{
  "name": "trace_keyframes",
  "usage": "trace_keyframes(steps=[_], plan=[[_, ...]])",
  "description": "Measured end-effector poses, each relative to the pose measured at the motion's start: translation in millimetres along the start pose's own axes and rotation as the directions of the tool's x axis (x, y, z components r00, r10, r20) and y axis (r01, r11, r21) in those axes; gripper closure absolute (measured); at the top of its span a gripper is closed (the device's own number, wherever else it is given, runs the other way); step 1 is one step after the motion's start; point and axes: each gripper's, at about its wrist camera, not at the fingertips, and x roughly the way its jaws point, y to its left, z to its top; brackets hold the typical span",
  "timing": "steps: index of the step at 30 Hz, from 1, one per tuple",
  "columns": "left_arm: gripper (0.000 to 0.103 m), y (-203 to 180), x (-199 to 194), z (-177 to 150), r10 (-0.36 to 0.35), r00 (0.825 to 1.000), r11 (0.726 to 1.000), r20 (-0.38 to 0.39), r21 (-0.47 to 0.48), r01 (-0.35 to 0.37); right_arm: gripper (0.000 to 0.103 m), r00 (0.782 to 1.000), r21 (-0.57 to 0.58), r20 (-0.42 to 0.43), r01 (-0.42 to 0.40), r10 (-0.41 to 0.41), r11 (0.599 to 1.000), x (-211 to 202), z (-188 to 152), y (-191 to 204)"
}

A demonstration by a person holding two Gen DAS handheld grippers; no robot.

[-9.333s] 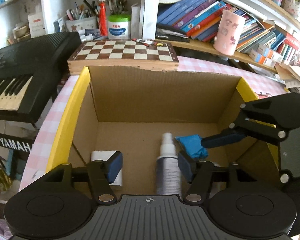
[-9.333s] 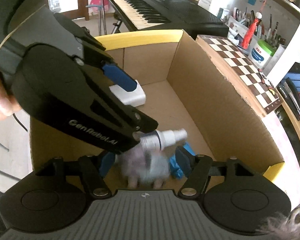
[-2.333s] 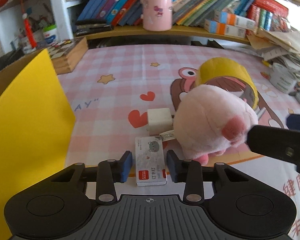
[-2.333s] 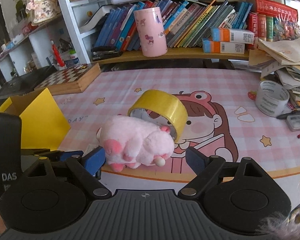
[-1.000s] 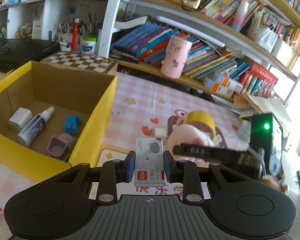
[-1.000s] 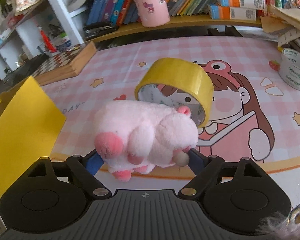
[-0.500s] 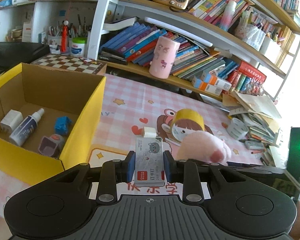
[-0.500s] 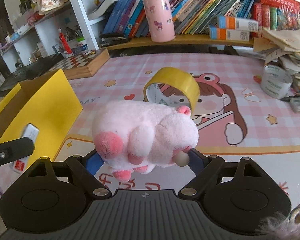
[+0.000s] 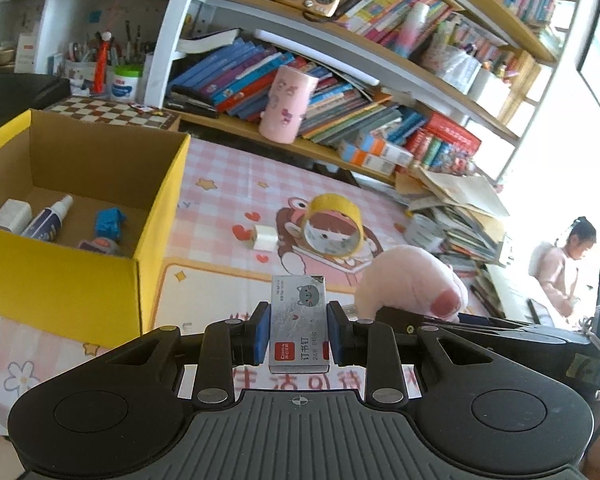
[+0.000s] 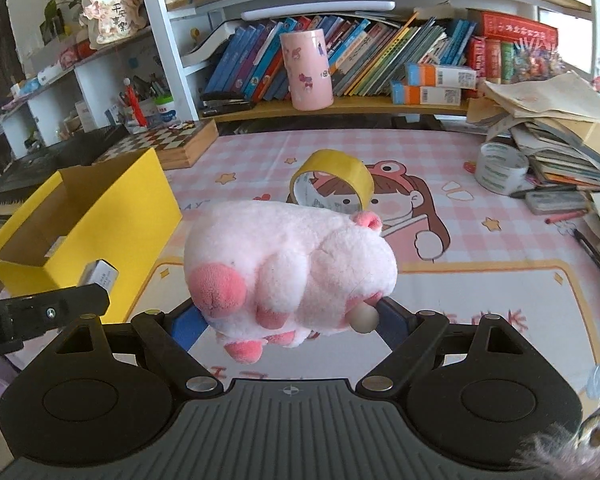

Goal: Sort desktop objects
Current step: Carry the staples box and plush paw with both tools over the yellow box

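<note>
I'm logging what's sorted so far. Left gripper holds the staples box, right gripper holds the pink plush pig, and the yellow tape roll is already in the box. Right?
Not quite: the yellow tape roll lies on the pink table mat, outside the yellow cardboard box, as the right wrist view shows. The rest stands.

Pink checked cartoon tablecloth [image 10: 480,280], yellow cardboard box [image 9: 80,280], yellow tape roll [image 10: 334,168], white cube [image 9: 265,238], grey tape roll [image 10: 500,168]

A pink cup [image 10: 307,70] stood upright on the shelf at 12 o'clock, a chessboard [image 10: 160,140] at 10 o'clock.
</note>
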Motion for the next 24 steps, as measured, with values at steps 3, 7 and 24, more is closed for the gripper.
trace_keyframes(steps=[3,7,24], plan=[[0.075,6.6,-11.9,-4.4,-0.014,1.0,1.0,-0.002,0.017,0.014,0.018,1.0,0.017,-0.004,0.013,-0.013,1.0,-9.2,-10.2,10.7],[0.075,21.1,-28.7,-11.4,-0.023,1.0,1.0,-0.006,0.02,0.024,0.018,0.999,0.021,-0.013,0.033,-0.033,0.999,-19.0,-25.5,29.1],[0.075,77.1,-101.3,-50.6,-0.071,0.996,0.997,-0.05,0.027,0.073,0.018,0.996,0.022,-0.049,0.071,-0.07,0.997,-61.2,-94.3,121.5]])
